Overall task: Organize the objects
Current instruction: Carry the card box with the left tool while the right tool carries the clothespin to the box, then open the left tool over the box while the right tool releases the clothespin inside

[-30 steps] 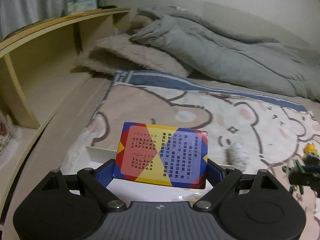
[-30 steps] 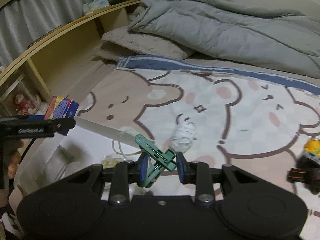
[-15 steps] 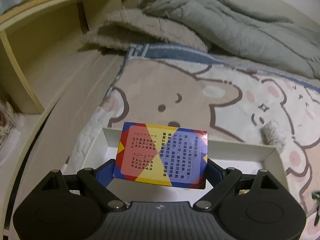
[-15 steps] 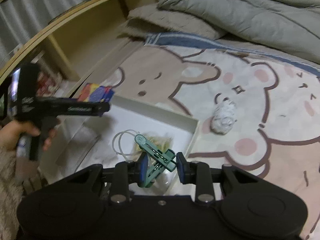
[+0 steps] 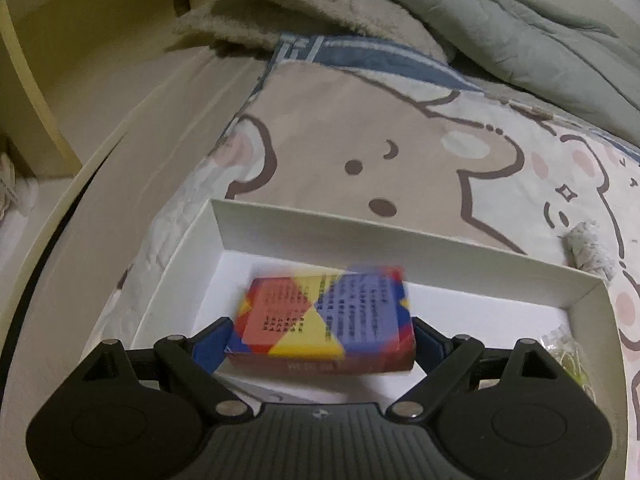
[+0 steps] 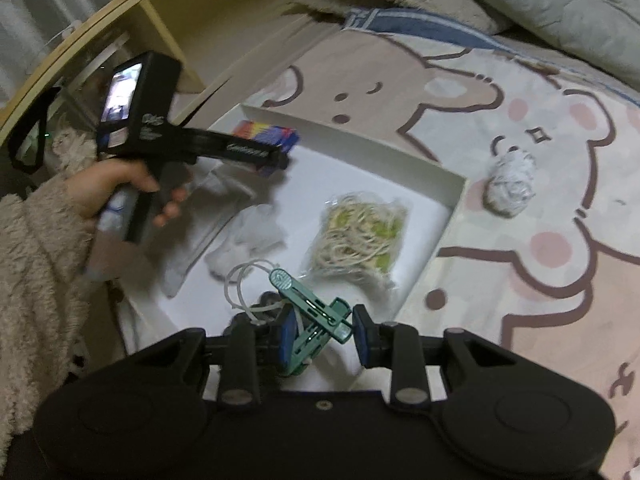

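A red, yellow and blue printed box sits between the fingers of my left gripper, low over the far left corner of the white tray. The box looks blurred and tipped forward, and the jaws stand a little wider than it. In the right wrist view the same box shows at the left gripper's tip. My right gripper is shut on a green clothes peg above the tray's near side.
Inside the tray lie a bag of rubber bands, a crumpled white tissue and a white cord loop. A white wad lies on the bear-print sheet right of the tray. Grey duvet at back, wooden shelf left.
Both grippers moved forward and down over the tray. The box tipped from upright in the left jaws to lying flatter and lower, with the jaws spread slightly.
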`<state>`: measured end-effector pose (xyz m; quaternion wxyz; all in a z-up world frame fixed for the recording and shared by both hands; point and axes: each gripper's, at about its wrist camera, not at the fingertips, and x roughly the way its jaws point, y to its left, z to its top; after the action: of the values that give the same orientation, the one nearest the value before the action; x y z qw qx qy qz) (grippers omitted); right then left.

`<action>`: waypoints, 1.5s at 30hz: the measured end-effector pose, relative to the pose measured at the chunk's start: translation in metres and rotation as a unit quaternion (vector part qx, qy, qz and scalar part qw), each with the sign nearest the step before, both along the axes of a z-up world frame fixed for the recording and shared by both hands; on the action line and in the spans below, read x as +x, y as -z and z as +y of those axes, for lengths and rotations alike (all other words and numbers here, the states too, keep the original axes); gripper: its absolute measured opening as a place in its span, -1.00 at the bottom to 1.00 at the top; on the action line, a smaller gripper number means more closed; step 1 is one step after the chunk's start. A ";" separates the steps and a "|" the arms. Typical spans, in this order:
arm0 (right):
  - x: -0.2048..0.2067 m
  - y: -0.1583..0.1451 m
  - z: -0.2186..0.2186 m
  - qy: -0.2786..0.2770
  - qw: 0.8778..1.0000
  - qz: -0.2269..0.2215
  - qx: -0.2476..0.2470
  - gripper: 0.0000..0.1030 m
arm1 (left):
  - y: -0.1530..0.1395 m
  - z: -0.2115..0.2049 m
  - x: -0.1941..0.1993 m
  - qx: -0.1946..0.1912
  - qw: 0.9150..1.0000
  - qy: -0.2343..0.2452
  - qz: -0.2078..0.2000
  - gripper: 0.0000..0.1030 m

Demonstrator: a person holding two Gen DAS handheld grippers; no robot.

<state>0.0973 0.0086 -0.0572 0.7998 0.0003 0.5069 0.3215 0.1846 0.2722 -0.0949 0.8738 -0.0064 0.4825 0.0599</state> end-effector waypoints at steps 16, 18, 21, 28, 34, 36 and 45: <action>-0.009 0.010 0.056 -0.033 0.998 0.003 0.059 -0.39 | -0.030 0.006 -0.027 -0.013 1.000 -0.006 -0.009 0.85; -0.009 0.012 0.063 -0.035 0.997 0.004 0.065 -0.35 | -0.032 0.007 -0.031 -0.014 1.000 -0.006 -0.009 0.86; -0.007 0.016 0.069 -0.027 0.997 0.014 0.071 0.19 | -0.035 0.009 -0.036 -0.013 1.000 -0.007 -0.007 0.88; -0.007 0.016 0.063 -0.025 0.998 0.016 0.059 0.18 | -0.043 0.008 -0.047 -0.011 1.000 -0.005 -0.012 0.91; -0.007 0.013 0.055 -0.020 0.998 0.014 0.059 0.18 | -0.049 0.003 -0.054 -0.001 1.000 -0.003 -0.014 0.91; -0.008 0.010 0.053 -0.019 0.998 0.009 0.061 0.18 | -0.051 0.002 -0.056 0.000 1.000 -0.006 -0.014 0.91; -0.010 -0.004 0.038 -0.014 0.998 -0.010 0.062 0.19 | -0.060 -0.001 -0.070 0.013 1.000 -0.011 -0.016 0.91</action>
<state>0.0869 0.0466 -0.0532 0.7989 0.0396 0.4777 0.3634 0.1142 0.2707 -0.0354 0.8806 -0.0010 0.4678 0.0754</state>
